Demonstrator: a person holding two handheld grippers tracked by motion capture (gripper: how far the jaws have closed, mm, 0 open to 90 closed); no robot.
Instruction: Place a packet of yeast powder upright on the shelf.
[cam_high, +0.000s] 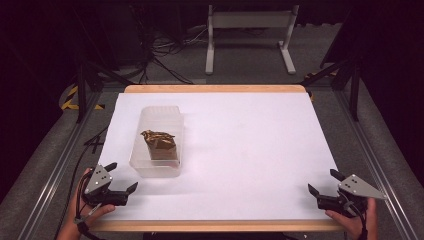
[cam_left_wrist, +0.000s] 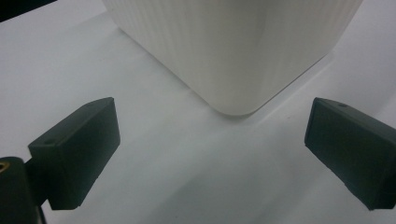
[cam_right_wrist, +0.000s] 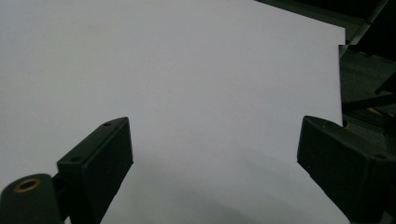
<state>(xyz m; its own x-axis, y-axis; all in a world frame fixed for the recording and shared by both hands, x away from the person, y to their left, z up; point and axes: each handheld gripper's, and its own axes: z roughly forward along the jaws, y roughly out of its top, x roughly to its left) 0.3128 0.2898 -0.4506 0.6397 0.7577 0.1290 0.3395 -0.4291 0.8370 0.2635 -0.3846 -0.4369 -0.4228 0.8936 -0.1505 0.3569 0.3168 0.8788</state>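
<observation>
Both grippers sit at the near edge of the white counter, jaws apart and holding nothing: left gripper at the left corner, right gripper at the right. Just beyond the left one stands a clear tub with a crumpled brown bag inside.

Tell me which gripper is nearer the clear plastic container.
Left. The left gripper sits just off the near corner of the container, jaws open; the right gripper is far across the table.
</observation>
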